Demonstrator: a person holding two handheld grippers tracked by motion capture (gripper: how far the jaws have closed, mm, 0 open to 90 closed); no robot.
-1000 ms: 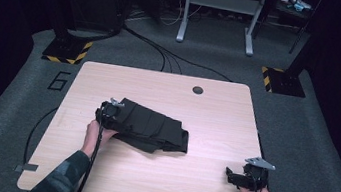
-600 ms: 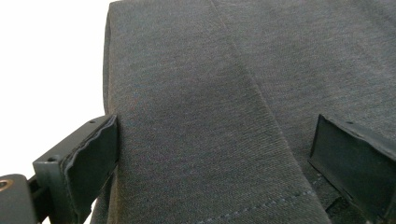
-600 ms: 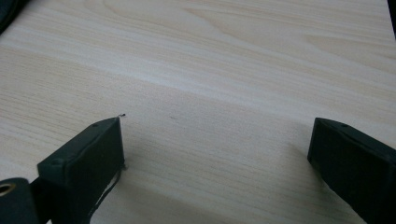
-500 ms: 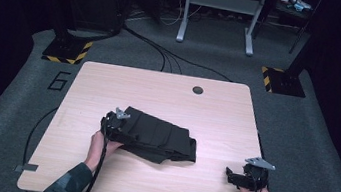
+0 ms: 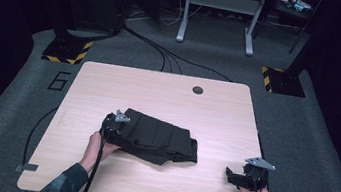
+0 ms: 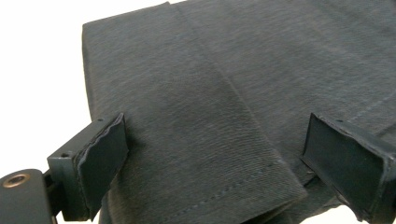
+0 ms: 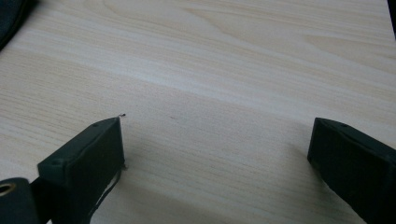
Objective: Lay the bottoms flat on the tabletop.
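My left gripper (image 6: 215, 158), jaws wide, straddles the cloth (image 5: 160, 137) at centre frame; I'd close squarely on the stitched edge. Right gripper (image 7: 217, 163) gapes empty, lower right.

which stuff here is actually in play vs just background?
In play:
- folded black cloth garment
- left tongs, open over its corner
- right tongs, open, on the light wooden table

Background:
- floor cables
- hazard-striped stand bases
- grey metal frame
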